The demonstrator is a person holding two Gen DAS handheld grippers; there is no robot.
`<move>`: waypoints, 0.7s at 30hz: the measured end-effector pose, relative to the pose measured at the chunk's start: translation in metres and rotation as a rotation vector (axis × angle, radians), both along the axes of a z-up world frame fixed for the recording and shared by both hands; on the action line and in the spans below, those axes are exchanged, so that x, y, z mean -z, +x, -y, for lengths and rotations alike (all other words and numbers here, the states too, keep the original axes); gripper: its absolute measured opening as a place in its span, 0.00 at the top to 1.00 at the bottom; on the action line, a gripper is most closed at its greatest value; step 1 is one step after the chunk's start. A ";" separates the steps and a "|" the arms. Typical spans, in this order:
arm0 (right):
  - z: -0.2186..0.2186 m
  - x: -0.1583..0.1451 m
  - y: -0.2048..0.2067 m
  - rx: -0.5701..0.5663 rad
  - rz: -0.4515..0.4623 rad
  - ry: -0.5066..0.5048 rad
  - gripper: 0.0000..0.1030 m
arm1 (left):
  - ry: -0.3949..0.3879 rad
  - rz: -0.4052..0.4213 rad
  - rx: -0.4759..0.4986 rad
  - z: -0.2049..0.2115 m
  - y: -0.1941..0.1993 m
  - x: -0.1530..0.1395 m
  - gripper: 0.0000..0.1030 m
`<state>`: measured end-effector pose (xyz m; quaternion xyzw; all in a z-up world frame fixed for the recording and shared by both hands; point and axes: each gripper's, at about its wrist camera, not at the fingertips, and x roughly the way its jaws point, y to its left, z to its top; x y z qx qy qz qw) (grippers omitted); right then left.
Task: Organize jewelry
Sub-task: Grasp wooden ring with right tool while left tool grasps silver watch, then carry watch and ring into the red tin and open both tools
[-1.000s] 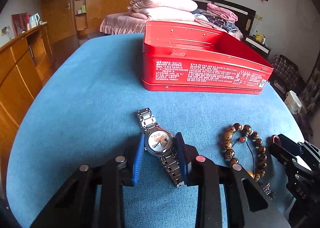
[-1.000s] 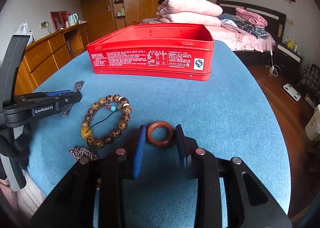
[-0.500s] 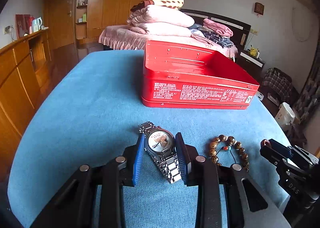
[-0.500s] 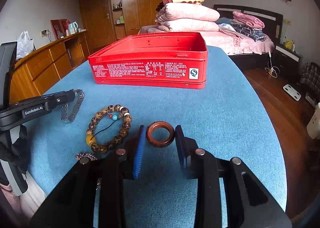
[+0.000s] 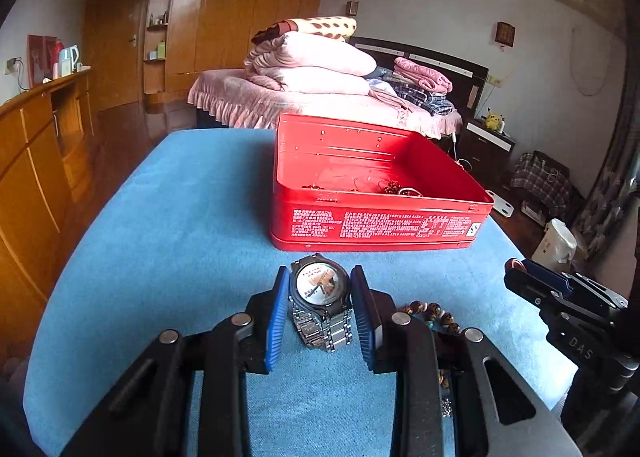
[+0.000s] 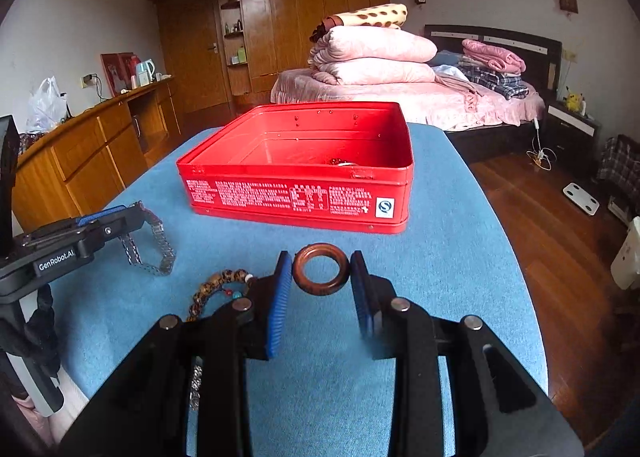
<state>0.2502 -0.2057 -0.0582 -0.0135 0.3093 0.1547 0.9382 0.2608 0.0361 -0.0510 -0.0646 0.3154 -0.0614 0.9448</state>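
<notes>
My left gripper (image 5: 320,289) is shut on a steel wristwatch (image 5: 320,297), lifted off the blue table (image 5: 180,237); the watch band (image 6: 154,245) hangs below it in the right wrist view. My right gripper (image 6: 320,269) is shut on a brown wooden ring (image 6: 320,269), also held above the table. An open red tin box (image 5: 376,225) stands ahead of both, with a few pieces of jewelry (image 5: 394,189) on its floor. A brown bead bracelet (image 6: 216,289) lies on the table between the grippers, partly hidden by the fingers.
A small silvery chain (image 6: 195,381) lies near the table's front edge, under the right gripper. Behind the table are a bed with folded quilts (image 6: 372,53), a wooden sideboard (image 6: 88,145) on the left and wooden floor (image 6: 540,217) on the right.
Both grippers have risen with the watch and the ring off the table. The red box's inside has come into view, and the bracelet has slid lower in both views.
</notes>
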 end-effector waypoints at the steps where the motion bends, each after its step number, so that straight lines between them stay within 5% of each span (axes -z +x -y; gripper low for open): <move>1: -0.001 -0.004 0.003 -0.003 0.005 0.000 0.72 | -0.001 0.006 0.002 0.000 0.000 -0.002 0.70; 16: -0.013 -0.055 0.057 -0.019 0.035 0.012 0.72 | 0.019 0.141 0.004 0.002 0.042 -0.063 0.70; 21: -0.017 -0.056 0.094 -0.001 -0.011 0.025 0.72 | 0.020 0.114 0.001 0.003 0.080 -0.065 0.70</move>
